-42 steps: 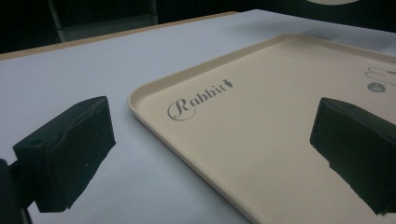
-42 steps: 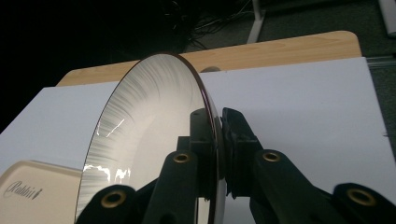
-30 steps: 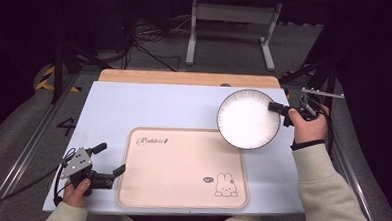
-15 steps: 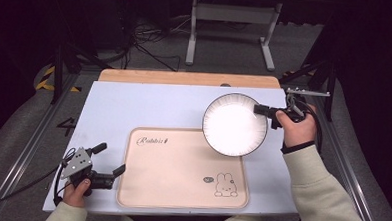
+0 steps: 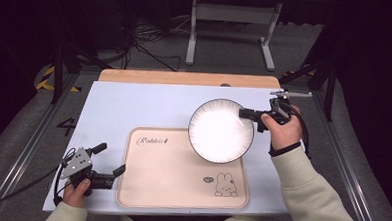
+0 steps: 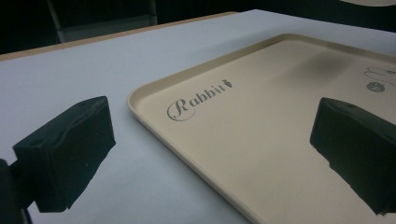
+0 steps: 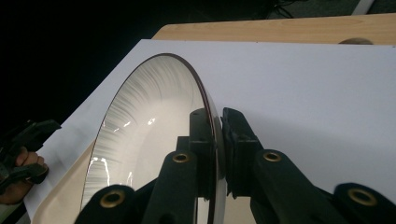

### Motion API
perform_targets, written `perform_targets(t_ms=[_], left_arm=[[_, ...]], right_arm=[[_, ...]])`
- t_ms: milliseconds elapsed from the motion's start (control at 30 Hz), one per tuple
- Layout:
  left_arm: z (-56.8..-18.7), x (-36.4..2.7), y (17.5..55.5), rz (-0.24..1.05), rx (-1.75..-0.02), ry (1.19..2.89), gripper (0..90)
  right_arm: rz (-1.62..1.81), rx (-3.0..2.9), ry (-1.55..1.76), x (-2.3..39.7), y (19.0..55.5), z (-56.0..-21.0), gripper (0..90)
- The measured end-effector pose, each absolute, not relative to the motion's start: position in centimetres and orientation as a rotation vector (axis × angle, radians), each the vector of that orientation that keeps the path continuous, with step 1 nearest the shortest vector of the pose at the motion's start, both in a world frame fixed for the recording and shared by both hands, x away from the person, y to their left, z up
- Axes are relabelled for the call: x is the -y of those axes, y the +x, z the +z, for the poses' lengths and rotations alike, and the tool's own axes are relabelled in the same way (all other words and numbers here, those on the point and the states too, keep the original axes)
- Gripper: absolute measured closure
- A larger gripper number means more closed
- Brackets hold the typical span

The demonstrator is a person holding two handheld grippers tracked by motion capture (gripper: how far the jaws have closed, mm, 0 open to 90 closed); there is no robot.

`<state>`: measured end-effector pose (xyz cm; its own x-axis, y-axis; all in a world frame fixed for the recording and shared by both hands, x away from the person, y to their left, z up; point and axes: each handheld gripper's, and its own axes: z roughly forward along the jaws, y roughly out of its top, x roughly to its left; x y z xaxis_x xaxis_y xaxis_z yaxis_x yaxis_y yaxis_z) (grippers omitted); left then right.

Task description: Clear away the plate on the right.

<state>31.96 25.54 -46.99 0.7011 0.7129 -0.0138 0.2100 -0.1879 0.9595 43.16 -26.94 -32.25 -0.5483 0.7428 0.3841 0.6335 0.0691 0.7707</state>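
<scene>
In the high view the right gripper (image 5: 249, 114) sits at about 2 o'clock on the surface (image 5: 134, 105), its jaws pinched tight on the rim of a white plate (image 5: 220, 130). The grip falls at the plate's 2 o'clock edge. The right gripper view shows it close up: the right gripper (image 7: 218, 140) has one jaw on either face of the thin, dark-edged rim, and the plate (image 7: 149, 140) stands on edge in that view, with its ribbed inside facing left. From above, the plate lies over the 1 o'clock corner of a beige tray (image 5: 181, 182), part above the tray and part above the bare surface; whether it rests on anything cannot be told.

The left gripper (image 5: 109, 162) lies at about 8 o'clock on the surface, just beside the tray's 9 o'clock edge, jaws spread wide with nothing between them. In the left gripper view the two jaws of the left gripper (image 6: 210, 154) straddle the tray's rim (image 6: 140, 112), near its printed "Rabbit" lettering (image 6: 198, 97).
</scene>
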Motion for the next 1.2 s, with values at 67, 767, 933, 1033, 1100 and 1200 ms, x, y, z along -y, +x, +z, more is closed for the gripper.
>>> perform_targets(t_ms=[67, 767, 933, 1033, 1100, 1200], left_arm=[[-47.0, -25.5, 32.0, 0.535, -0.739, 1.74, 0.4], [-47.0, -25.5, 31.9, 0.533, -0.741, 1.737, 0.3], [-47.0, -25.5, 31.9, 0.532, -0.742, 1.737, 0.4], [-47.0, -25.5, 31.9, 0.532, -0.743, 1.737, 0.3], [-47.0, -25.5, 31.9, 0.532, -0.743, 1.737, 0.3], [-47.0, -25.5, 31.9, 0.535, -0.742, 1.732, 0.3]], right_arm=[[1.494, -2.232, 1.431, 26.3, 43.2, -32.5, 83.1], [1.545, -2.326, 1.414, 22.5, 43.0, -35.4, 82.7], [1.568, -2.347, 1.423, 21.5, 42.8, -36.8, 82.6], [1.571, -2.358, 1.433, 21.1, 42.8, -37.2, 82.4], [1.576, -2.361, 1.424, 20.8, 42.7, -37.5, 82.4], [1.573, -2.373, 1.422, 20.5, 42.6, -37.6, 82.4]])
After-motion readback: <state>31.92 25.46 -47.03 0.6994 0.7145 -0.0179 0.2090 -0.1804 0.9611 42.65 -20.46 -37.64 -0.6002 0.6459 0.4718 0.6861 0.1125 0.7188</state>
